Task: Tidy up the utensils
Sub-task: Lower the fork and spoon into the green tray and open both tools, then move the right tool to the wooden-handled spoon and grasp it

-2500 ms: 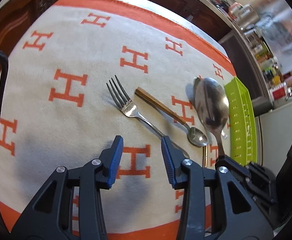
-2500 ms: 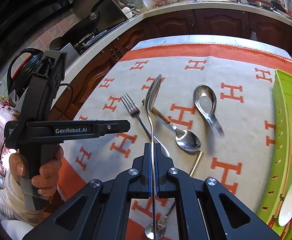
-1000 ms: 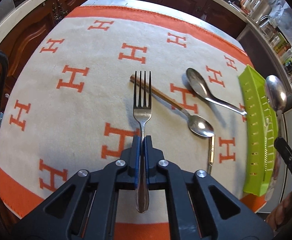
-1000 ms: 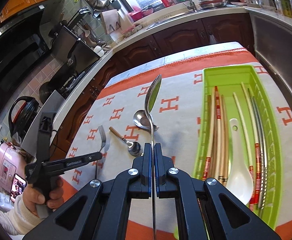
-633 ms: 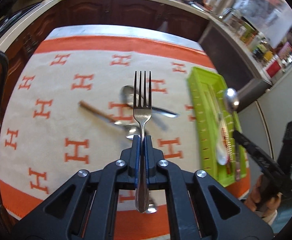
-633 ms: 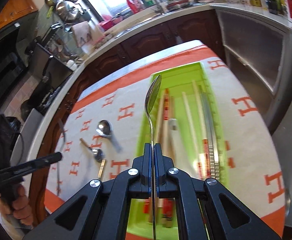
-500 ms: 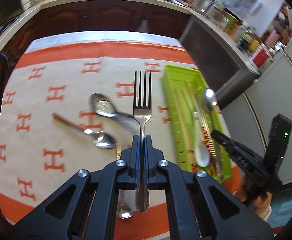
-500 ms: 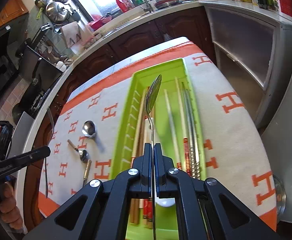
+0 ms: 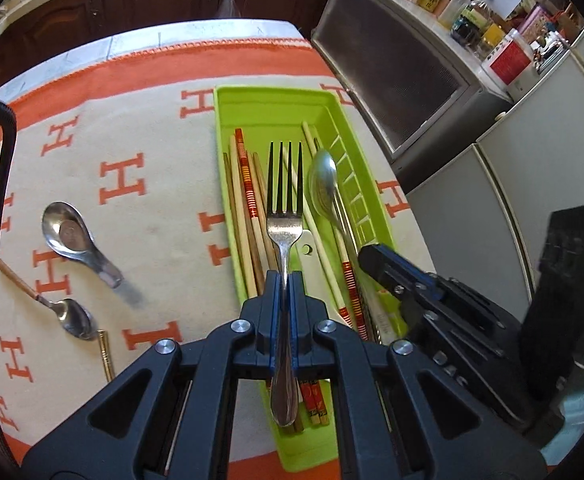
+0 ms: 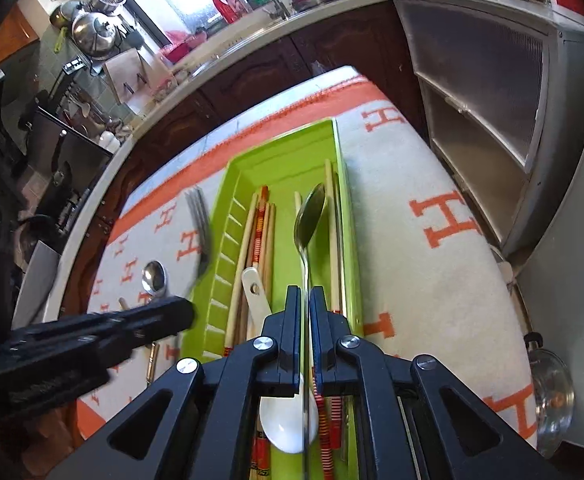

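Inside the long green plastic tray (image 9: 276, 108), wooden chopsticks (image 9: 248, 208) and a white ceramic spoon (image 10: 288, 428) are lying. A steel fork (image 9: 285, 216) is pinched by the left claw (image 9: 286, 280) above this tray. The right claw (image 10: 304, 300) has just been opening slightly, with a long steel spoon (image 10: 309, 216) between its pads, tilted down over the tray. Left of the tray, two spoons (image 9: 72, 236) are left on the worktop.

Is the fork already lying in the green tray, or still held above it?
Held above. The left tongs are shut on the fork handle, tines over the green tray.
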